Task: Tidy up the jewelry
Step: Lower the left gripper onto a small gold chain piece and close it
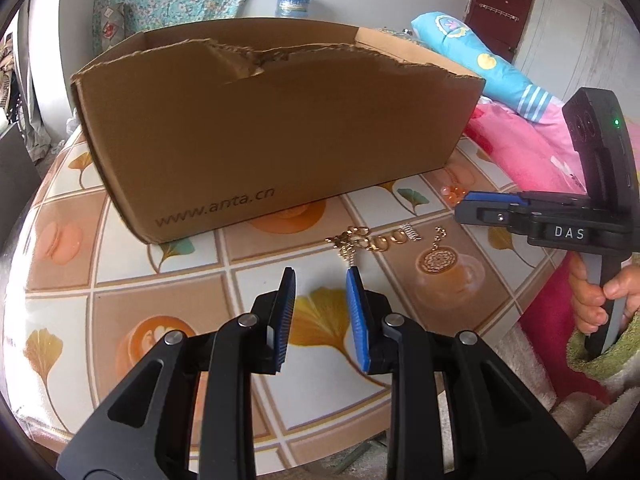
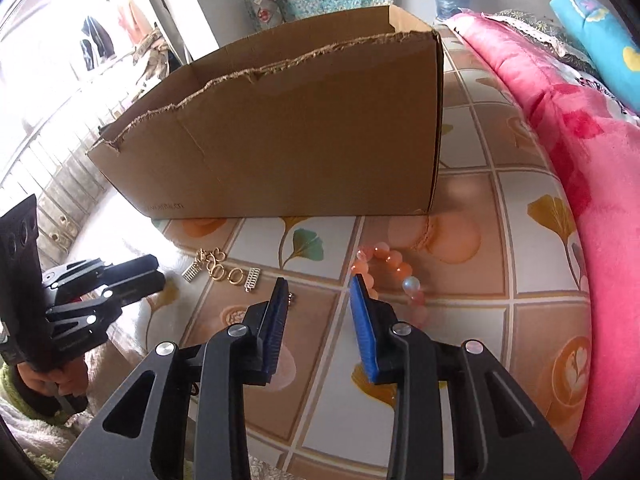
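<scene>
A gold ring-link chain (image 1: 370, 242) and a round gold filigree pendant (image 1: 435, 261) lie on the tiled tablecloth in front of an open cardboard box (image 1: 276, 128). My left gripper (image 1: 320, 278) is open and empty, just short of the chain. The right gripper (image 1: 466, 204) shows at the right of the left wrist view, beside orange beads (image 1: 451, 195). In the right wrist view the right gripper (image 2: 320, 286) is open and empty over the cloth. An orange bead bracelet (image 2: 394, 268) lies just past its right finger. The chain (image 2: 220, 268) lies to its left, near the left gripper (image 2: 154, 268).
The box (image 2: 304, 132) has torn top edges and stands at the back of the round table (image 2: 472, 360). Pink bedding (image 2: 580, 152) and a blue pillow (image 1: 480, 56) lie to the right of the table. A fluffy towel (image 1: 600, 412) lies at the table's near right edge.
</scene>
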`<state>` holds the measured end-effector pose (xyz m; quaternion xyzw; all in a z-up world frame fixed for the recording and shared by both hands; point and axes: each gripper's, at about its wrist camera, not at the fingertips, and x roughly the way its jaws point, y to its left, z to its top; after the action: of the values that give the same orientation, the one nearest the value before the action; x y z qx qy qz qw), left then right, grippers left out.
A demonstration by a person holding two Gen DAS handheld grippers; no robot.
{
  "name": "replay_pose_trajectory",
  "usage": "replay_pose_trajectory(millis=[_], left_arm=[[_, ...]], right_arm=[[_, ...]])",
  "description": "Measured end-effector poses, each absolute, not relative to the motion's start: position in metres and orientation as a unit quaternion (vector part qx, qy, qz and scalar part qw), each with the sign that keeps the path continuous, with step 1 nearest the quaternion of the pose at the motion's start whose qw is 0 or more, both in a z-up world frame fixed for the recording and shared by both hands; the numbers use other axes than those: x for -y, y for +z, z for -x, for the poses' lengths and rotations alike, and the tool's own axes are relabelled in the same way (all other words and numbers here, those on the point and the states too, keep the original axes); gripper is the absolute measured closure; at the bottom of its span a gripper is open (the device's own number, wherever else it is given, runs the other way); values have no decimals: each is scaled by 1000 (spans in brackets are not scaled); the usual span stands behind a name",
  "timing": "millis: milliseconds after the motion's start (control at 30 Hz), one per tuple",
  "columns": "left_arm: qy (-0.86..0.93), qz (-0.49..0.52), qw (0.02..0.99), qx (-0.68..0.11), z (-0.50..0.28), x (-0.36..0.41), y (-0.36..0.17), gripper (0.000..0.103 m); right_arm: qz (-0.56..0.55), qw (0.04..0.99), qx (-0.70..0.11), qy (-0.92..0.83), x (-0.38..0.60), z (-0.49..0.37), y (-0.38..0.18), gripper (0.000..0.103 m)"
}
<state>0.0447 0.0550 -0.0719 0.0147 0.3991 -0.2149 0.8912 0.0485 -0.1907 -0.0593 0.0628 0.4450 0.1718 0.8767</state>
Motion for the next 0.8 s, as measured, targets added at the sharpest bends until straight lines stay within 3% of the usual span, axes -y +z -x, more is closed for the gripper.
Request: replay_pose_trajectory(millis=[267,500,600,800], left_arm=[[-216,-61,880,-418,-56,-21,-73,93],[-206,-87,875,-430,-60,-11,-74,96],[-202,-98,874,-431,-59,-9,-74,103],[-207,-100,874,-429,-55,-10,-70,103]], right_arm=[[-82,878,-431,191,186,-42,-63,71],[-98,877,-427,195,192,-42,-70,71],[-103,878,-425,193,197,-41,-72,71],[-113,882,-417,188,206,-38,-72,71]])
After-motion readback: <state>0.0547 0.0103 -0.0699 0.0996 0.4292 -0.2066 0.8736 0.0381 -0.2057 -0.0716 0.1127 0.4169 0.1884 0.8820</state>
